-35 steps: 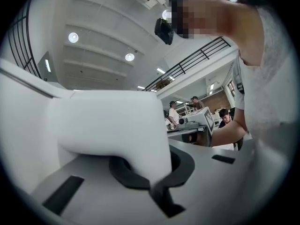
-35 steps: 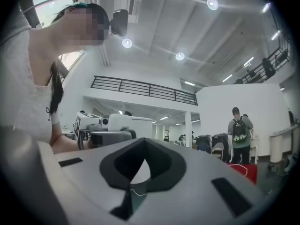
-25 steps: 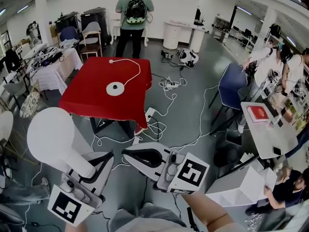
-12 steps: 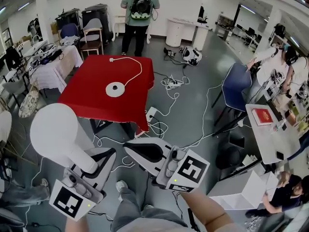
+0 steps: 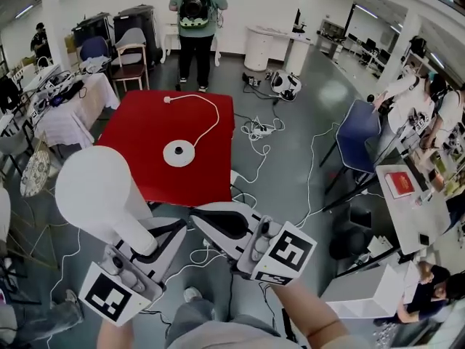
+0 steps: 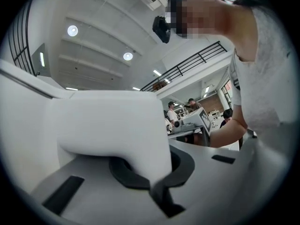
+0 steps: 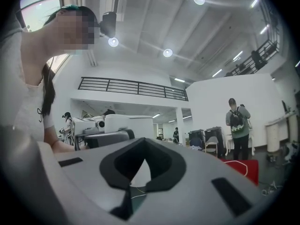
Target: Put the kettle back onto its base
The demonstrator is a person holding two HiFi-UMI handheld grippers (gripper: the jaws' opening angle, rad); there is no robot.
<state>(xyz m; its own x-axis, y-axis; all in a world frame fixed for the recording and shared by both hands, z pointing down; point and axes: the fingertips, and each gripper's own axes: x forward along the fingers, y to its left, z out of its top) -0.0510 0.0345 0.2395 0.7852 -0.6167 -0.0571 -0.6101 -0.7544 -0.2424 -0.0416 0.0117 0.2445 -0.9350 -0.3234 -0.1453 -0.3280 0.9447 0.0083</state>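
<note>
The white kettle point(image 5: 94, 191) hangs in the air at the left of the head view, short of the red table point(image 5: 138, 166). My left gripper point(image 5: 156, 240) is shut on the kettle's handle point(image 6: 110, 121), which fills the left gripper view between the dark pads. The round white base point(image 5: 179, 153) lies on the red table, with its white cord point(image 5: 207, 118) running to the far edge. My right gripper point(image 5: 207, 222) is beside the left one, shut with nothing in it. In the right gripper view its pads point(image 7: 150, 165) meet, and the red table point(image 7: 241, 167) shows ahead at the right.
White cables and a power strip point(image 5: 254, 129) lie on the grey floor right of the table. A blue chair point(image 5: 360, 133) and a white desk point(image 5: 407, 202) stand at the right. A person with a backpack point(image 5: 194, 13) stands beyond the table. Cluttered tables point(image 5: 62, 100) stand at the left.
Both grippers and the kettle have moved forward toward the red table, which now sits closer and lower in the head view. The left gripper's hold on the handle is unchanged.
</note>
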